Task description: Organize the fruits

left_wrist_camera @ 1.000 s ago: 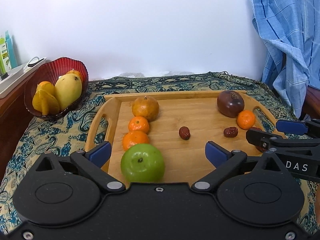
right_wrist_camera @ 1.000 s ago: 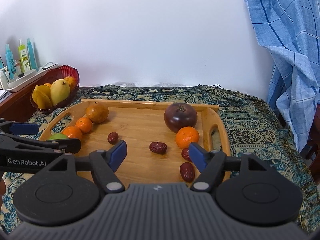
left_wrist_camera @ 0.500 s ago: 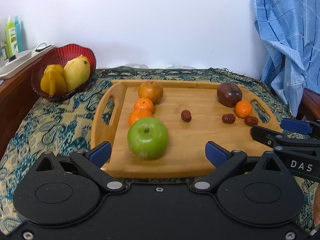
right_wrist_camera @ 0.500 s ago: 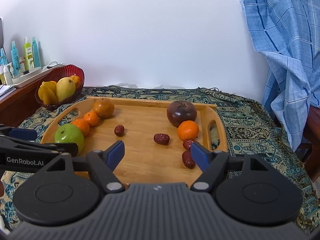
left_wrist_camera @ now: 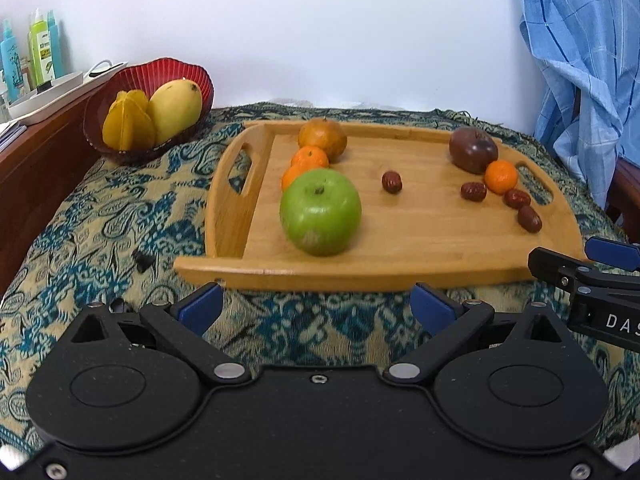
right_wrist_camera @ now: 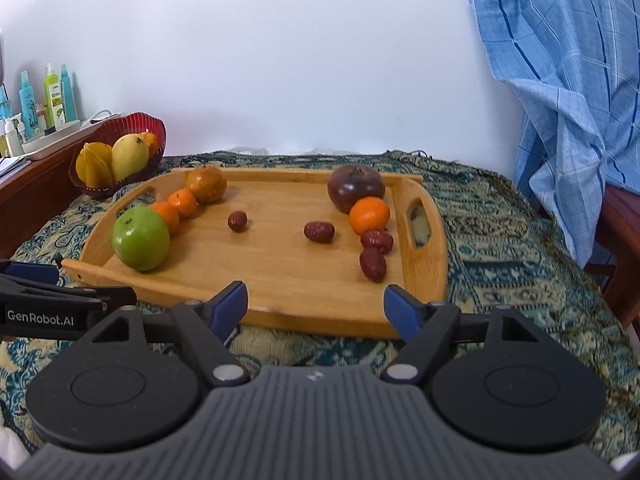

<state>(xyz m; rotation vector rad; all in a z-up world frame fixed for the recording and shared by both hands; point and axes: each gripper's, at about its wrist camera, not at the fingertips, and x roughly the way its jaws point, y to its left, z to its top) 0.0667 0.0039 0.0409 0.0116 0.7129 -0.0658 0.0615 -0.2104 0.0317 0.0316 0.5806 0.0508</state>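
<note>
Both grippers have drawn back off the wooden tray (left_wrist_camera: 400, 240), the left gripper (left_wrist_camera: 316, 306) and right gripper (right_wrist_camera: 316, 304) wide open and empty, leaving the green apple (left_wrist_camera: 320, 212) on the tray's left side, heading the orange row; sorting looks largely done.

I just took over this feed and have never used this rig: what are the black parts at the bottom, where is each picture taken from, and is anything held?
No robot: a person carries a two-finger claw in each hand, each with a camera looking along its fingers. One picture looks over the left claw, the other over the right claw. Both are open and hold nothing, short of the wooden tray. On it lie a green apple, oranges, a dark fruit and red dates. A red bowl of yellow fruit stands at the left.
</note>
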